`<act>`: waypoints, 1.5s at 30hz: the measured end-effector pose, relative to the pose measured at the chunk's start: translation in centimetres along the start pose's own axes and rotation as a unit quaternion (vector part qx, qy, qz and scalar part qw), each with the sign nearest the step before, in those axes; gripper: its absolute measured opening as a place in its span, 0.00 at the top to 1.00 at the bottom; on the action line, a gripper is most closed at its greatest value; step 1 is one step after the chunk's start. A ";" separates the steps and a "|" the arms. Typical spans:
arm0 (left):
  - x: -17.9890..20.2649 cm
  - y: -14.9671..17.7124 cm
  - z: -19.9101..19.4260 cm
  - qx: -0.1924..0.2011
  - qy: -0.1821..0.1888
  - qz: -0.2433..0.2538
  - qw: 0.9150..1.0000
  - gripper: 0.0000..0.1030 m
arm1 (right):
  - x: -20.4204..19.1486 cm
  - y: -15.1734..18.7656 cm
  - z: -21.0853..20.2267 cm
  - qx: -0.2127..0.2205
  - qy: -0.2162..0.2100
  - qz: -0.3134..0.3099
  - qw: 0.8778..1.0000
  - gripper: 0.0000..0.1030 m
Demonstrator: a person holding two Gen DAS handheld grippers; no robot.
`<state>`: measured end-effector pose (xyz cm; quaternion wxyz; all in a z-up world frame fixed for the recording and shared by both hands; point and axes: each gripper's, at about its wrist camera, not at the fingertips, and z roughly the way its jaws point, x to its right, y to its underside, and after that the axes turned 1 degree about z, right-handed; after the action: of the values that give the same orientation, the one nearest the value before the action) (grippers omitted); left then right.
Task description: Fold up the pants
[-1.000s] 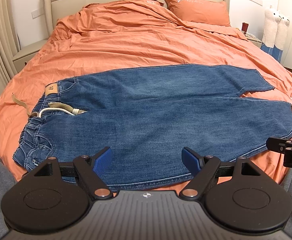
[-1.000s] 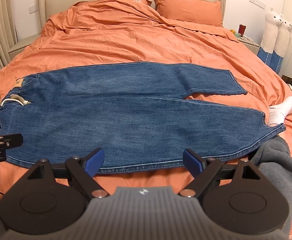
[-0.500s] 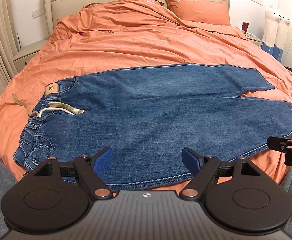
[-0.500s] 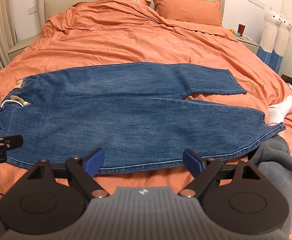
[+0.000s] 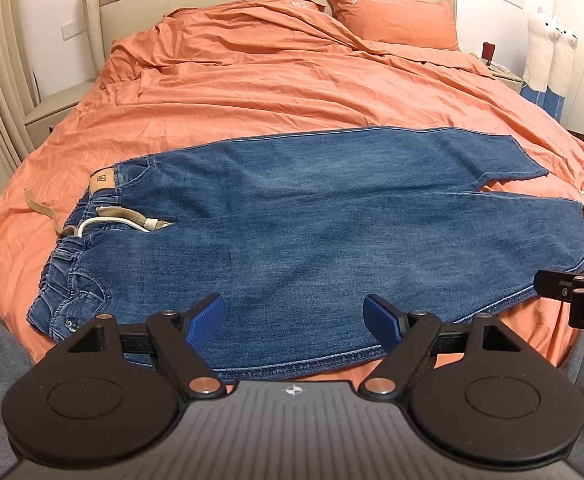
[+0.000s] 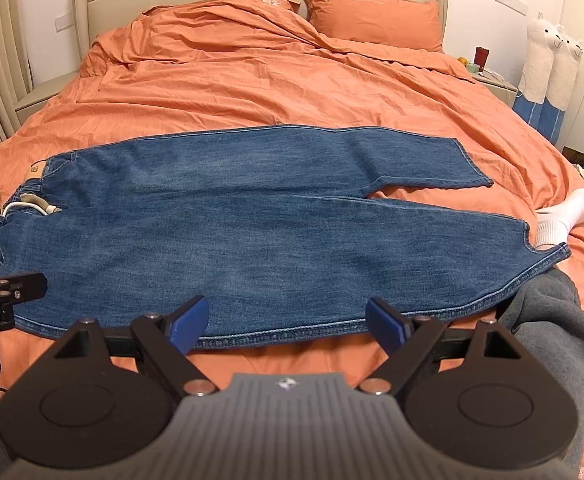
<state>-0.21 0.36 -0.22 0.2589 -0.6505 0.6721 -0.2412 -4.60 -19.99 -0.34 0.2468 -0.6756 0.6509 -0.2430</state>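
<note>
Blue denim pants (image 5: 311, 232) (image 6: 252, 232) lie spread flat across the orange bed, waistband (image 5: 76, 256) with a tan drawstring at the left, both legs running right and slightly apart at the hems. My left gripper (image 5: 293, 318) hovers open over the near edge of the front leg, close to the waist side. My right gripper (image 6: 286, 322) is open above that same near hem, further toward the leg ends. Nothing sits between either pair of blue fingers. Each gripper shows at the edge of the other's view.
The orange duvet (image 5: 284, 80) is rumpled behind the pants, with a pillow (image 5: 391, 16) at the headboard. The person's white-socked foot (image 6: 559, 216) and grey-clad leg (image 6: 547, 320) rest at the right. Nightstands flank the bed; two plush alpacas (image 6: 551, 64) stand at right.
</note>
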 end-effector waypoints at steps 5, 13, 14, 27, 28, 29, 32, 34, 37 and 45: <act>0.0 0.0 0.0 0.000 0.001 0.000 1.000 0.10 | 0.0 0.0 0.0 0.001 0.000 0.000 1.000 0.20; 0.1 -0.2 -0.1 0.000 0.000 0.001 1.000 0.10 | 0.1 0.0 -0.2 0.000 0.002 0.002 1.000 0.20; 0.1 -0.1 -0.1 0.000 0.000 0.001 1.000 0.10 | 0.1 0.0 -0.2 0.000 0.002 0.002 1.000 0.20; 0.4 -0.3 -0.3 0.000 -0.001 0.004 1.000 0.10 | 0.0 0.1 -0.1 -0.001 0.001 0.004 1.000 0.20; 0.4 -0.2 -0.3 0.000 -0.001 0.004 1.000 0.10 | 0.0 0.1 -0.1 -0.002 0.001 0.004 1.000 0.20; 0.3 -0.2 -0.2 0.000 -0.002 0.006 1.000 0.10 | 0.0 0.1 0.0 -0.002 0.001 0.004 1.000 0.20; 0.0 -0.4 -0.2 0.006 -0.006 0.024 1.000 0.10 | 0.1 -0.1 0.2 -0.004 -0.002 0.000 1.000 0.20; -0.8 -0.7 -0.3 0.011 -0.015 0.040 0.999 0.11 | 0.4 -0.3 0.3 -0.005 -0.009 -0.007 1.000 0.20; -2.9 -1.3 -0.4 0.023 -0.019 0.060 0.998 0.13 | 1.5 -1.2 0.9 0.005 -0.030 -0.015 0.999 0.20; -8.6 -2.9 0.6 0.026 -0.008 0.157 0.987 0.19 | 7.6 -6.1 4.4 0.044 -0.049 -0.071 0.995 0.20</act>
<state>2.51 8.82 1.57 0.3153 -0.5319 0.7574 -0.2098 3.18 -27.27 0.30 0.2902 -0.7196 0.5773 -0.2542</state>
